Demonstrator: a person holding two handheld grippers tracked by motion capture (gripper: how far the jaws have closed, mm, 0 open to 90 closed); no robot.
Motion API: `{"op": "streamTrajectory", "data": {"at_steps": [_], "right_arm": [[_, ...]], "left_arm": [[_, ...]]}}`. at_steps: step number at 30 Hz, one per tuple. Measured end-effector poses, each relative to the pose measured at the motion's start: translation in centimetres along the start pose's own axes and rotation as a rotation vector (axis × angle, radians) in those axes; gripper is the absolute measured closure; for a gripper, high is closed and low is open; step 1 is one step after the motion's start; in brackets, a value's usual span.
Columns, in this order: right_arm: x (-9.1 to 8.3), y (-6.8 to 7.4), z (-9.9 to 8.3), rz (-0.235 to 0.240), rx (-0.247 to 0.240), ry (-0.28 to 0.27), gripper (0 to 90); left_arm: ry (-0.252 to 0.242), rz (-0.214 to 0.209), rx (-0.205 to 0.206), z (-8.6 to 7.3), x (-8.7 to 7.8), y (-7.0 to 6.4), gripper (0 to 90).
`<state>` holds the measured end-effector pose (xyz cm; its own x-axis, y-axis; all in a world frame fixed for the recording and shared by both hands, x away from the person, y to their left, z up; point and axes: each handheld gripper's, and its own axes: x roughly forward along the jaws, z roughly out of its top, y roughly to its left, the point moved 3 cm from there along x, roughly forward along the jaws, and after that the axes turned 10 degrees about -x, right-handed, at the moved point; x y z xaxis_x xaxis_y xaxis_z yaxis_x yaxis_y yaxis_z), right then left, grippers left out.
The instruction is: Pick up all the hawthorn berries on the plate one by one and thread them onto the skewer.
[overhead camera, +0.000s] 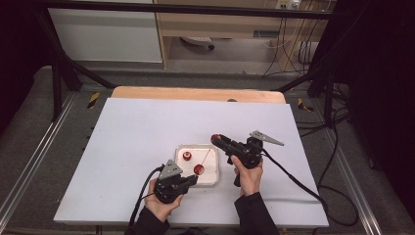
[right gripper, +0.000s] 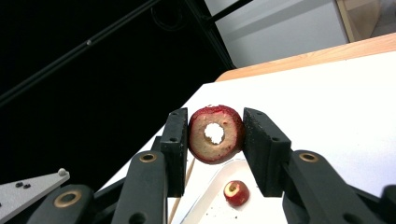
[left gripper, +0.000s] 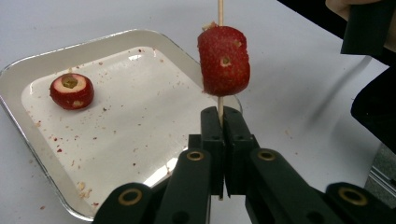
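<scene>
Left gripper view: left gripper (left gripper: pixel 219 116) pinches the skewer (left gripper: pixel 220 9), its long axis pointing straight up above the tray (left gripper: pixel 28 70), red fruit piece (left gripper: pixel 224 60) threaded on. Right gripper (right gripper: pixel 215 140) clamps a cored slice (right gripper: pixel 215 134).

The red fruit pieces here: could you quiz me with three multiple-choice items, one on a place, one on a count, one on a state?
1. Where does the loose fruit piece lie?
A. in the tray
B. on the bare table
C. on the floor

2. How many red pieces are there in all?
A. one
B. three
C. five

3. What does the left gripper do?
A. hangs open
B. is shut on the skewer
C. grips the tray rim

Answers: 1 A, it sits on the tray's floor. 2 B, one in the tray, one threaded piece on the skewer, one cored piece clamped in the right gripper. 3 B, its jaws pinch the stick below the threaded piece.
</scene>
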<state>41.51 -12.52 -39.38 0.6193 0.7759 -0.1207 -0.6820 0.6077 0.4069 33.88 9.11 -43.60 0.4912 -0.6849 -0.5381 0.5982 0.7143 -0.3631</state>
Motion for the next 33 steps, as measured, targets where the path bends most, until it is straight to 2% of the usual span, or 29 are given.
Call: {"op": "streamTrajectory", "data": {"at_steps": [3,12,19,24,28,33], "right_arm": [[0.1,0.0,-0.1,-0.001,-0.013,0.010,62.5],[0.2,0.3,-0.3,-0.027,-0.109,0.045,62.5],[0.0,0.4,-0.6,-0.048,-0.185,0.059,62.6],[0.2,0.6,-1.0,-0.048,-0.199,0.051,62.6],[0.3,0.6,-1.5,-0.064,-0.241,0.070,62.7],[0.3,0.9,-2.0,-0.051,-0.234,0.083,62.7]], "left_arm": [[0.007,-0.004,-0.012,0.0,0.1,0.0,88.2],[0.026,-0.013,-0.058,0.1,0.2,-0.3,88.2],[0.023,0.013,-0.084,0.2,0.0,-0.6,88.2],[0.030,0.015,-0.113,0.3,0.2,-0.8,88.2],[0.035,0.015,-0.135,0.6,0.4,-1.1,88.3],[0.035,0.031,-0.143,1.3,1.1,-1.1,88.3]]}}
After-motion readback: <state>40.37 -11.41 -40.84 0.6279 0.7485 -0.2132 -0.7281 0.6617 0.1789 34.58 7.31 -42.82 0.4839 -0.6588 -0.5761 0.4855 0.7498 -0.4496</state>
